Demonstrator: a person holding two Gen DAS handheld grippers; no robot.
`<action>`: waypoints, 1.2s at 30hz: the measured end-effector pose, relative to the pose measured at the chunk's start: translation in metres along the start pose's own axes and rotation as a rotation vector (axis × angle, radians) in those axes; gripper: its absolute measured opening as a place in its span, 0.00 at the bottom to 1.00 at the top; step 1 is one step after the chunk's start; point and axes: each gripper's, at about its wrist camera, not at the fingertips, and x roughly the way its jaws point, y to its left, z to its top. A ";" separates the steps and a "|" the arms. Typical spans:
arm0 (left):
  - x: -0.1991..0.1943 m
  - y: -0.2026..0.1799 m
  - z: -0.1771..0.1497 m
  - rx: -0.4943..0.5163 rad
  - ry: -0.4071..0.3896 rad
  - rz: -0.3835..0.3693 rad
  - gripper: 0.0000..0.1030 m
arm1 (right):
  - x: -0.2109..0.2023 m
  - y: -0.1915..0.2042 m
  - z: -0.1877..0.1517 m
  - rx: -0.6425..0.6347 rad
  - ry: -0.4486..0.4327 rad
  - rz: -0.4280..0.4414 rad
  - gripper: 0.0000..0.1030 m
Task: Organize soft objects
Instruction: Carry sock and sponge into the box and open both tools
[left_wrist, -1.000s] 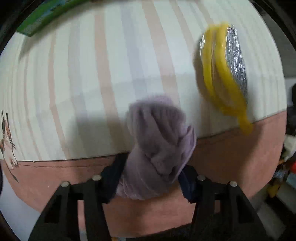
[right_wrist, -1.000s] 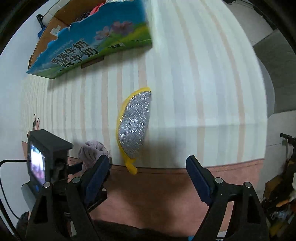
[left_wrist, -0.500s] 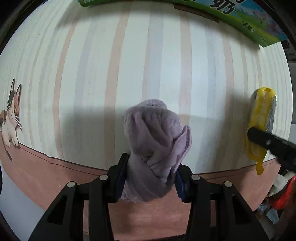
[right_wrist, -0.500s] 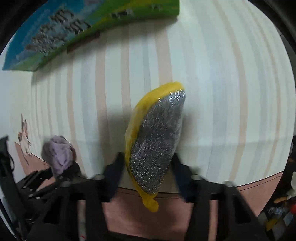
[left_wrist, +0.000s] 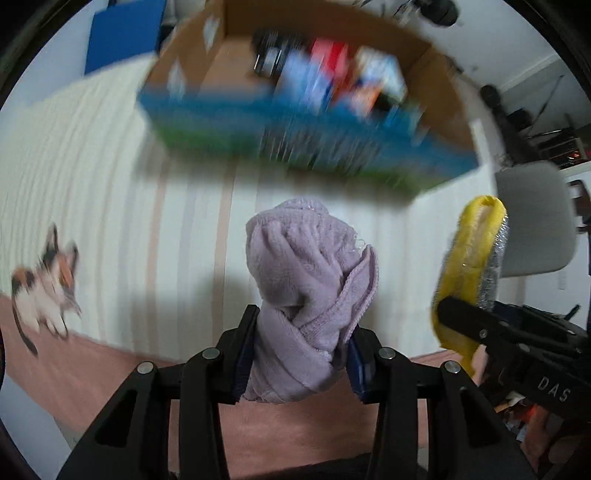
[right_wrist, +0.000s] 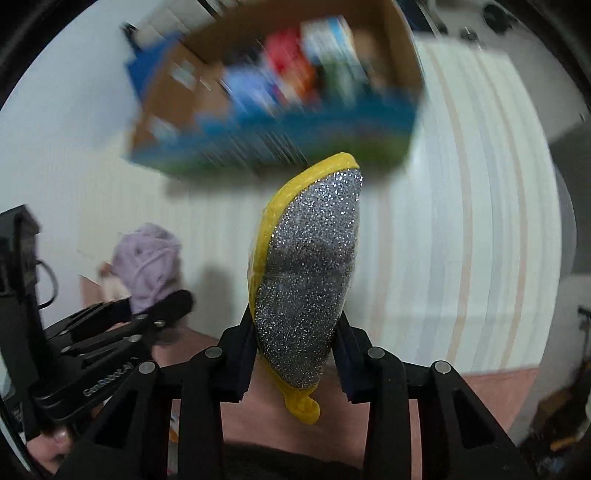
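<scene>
My left gripper (left_wrist: 301, 347) is shut on a bunched lilac towel (left_wrist: 310, 288) and holds it above the striped tablecloth (left_wrist: 110, 206). My right gripper (right_wrist: 295, 347) is shut on a yellow sponge with a silver scouring face (right_wrist: 310, 280), also held off the cloth. The sponge shows at the right in the left wrist view (left_wrist: 472, 266), the towel at the left in the right wrist view (right_wrist: 147, 262). An open cardboard box with a blue-green printed side (left_wrist: 295, 122) stands beyond both, blurred; it also shows in the right wrist view (right_wrist: 280, 122).
The box holds several colourful packages (left_wrist: 332, 74). A cat print (left_wrist: 44, 288) marks the cloth at the left. The pink cloth border (left_wrist: 92, 369) runs along the near edge. A grey chair (left_wrist: 535, 221) stands past the table's right side.
Both grippers rose and tilted up, bringing the box into view. The right gripper closed on the sponge and lifted it off the cloth. The left still holds the towel.
</scene>
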 end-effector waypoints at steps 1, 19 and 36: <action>-0.011 0.000 0.013 0.010 -0.006 -0.012 0.38 | -0.011 0.006 0.009 -0.004 -0.021 0.023 0.38; 0.046 0.044 0.262 0.129 0.223 0.182 0.38 | 0.096 0.085 0.217 0.151 0.038 0.210 0.38; 0.075 0.069 0.283 0.062 0.283 0.190 0.52 | 0.127 0.089 0.234 0.140 0.111 0.103 0.68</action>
